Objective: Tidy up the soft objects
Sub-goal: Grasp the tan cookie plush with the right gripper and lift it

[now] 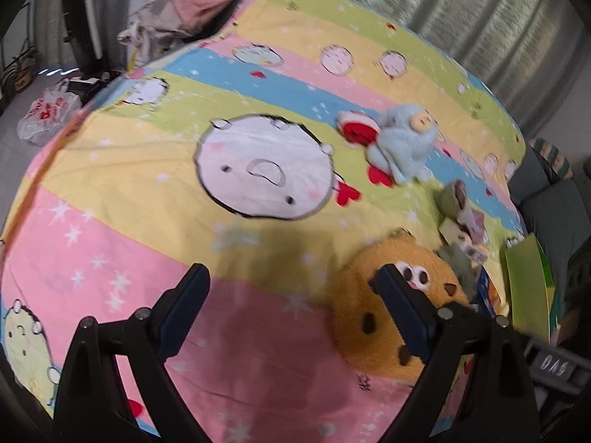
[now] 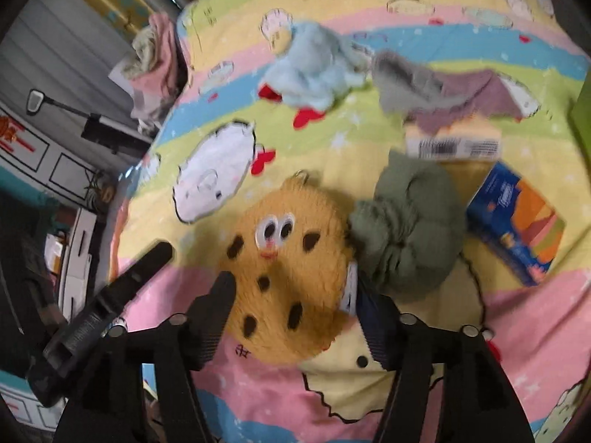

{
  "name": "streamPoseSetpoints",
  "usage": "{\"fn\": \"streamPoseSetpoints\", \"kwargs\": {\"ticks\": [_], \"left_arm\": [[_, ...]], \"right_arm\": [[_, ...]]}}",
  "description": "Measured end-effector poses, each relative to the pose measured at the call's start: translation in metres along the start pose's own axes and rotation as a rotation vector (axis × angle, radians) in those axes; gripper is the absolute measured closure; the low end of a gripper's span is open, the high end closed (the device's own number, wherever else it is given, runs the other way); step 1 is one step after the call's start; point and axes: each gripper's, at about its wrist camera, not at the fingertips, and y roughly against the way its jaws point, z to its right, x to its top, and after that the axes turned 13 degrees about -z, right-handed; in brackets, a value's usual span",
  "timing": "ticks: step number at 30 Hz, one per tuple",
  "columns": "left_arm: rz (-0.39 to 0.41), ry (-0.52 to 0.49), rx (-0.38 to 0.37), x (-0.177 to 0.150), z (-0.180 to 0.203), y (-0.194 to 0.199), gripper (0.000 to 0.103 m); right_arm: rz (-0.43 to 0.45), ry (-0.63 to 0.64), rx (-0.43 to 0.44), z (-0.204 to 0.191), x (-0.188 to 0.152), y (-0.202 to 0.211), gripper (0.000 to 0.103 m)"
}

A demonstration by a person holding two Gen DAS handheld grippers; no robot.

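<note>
Since the cookie plush (image 2: 284,269) lying on the bed (image 2: 258,398) between the spread, empty fingers of the right gripper (image 2: 291,291) looks light and squashy, pinching its round edges should hold, while the left gripper (image 1: 295,288) hangs unclenched beside it.

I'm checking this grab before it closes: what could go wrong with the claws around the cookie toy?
The right claw straddles the round orange cookie plush, open; closing may only pinch fur, so it may slip. The crumpled green cloth touches the plush and could get dragged along. The left claw hovers close, risking a collision.
</note>
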Motion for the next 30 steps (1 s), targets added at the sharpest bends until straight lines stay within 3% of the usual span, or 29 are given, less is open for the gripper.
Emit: {"fn": "streamPoseSetpoints", "kwargs": {"ticks": [3,8,13,19,23,25,26,30], "left_arm": [[-0.031,-0.027,-0.018,-0.004,0.011,-0.006,0.011],[-0.100,-0.057,-0.055,-0.011,0.025,-0.021,0.011],[-0.137,-0.106,-0.037,-0.019,0.042,-0.032,0.011],[-0.186,-0.106,-0.045,-0.023,0.047,-0.045,0.011],[-0.190,-0.105,-0.045,-0.022,0.046,-0.047,0.014],[-0.205,-0.101,-0.068,-0.023,0.046,-0.050,0.029],[-0.198,-0.108,-0.074,-0.024,0.048,-0.050,0.041],[-0.209,-0.138,-0.159,-0.027,0.056,-0.051,0.057]], "right_arm": [[0.041,0.009,-0.005,0.001,-0.002,0.013,0.036],[0.071,-0.018,0.074,0.014,0.000,0.019,0.036],[0.061,-0.032,0.095,0.016,0.000,0.013,0.045],[0.037,-0.052,0.048,0.018,0.006,-0.001,0.045],[-0.008,-0.058,0.065,0.018,0.008,-0.017,0.044],[-0.013,-0.057,0.078,0.015,0.007,-0.021,0.044],[-0.012,-0.062,0.086,0.015,0.007,-0.022,0.044],[-0.011,-0.073,0.108,0.017,0.006,-0.025,0.044]]}}
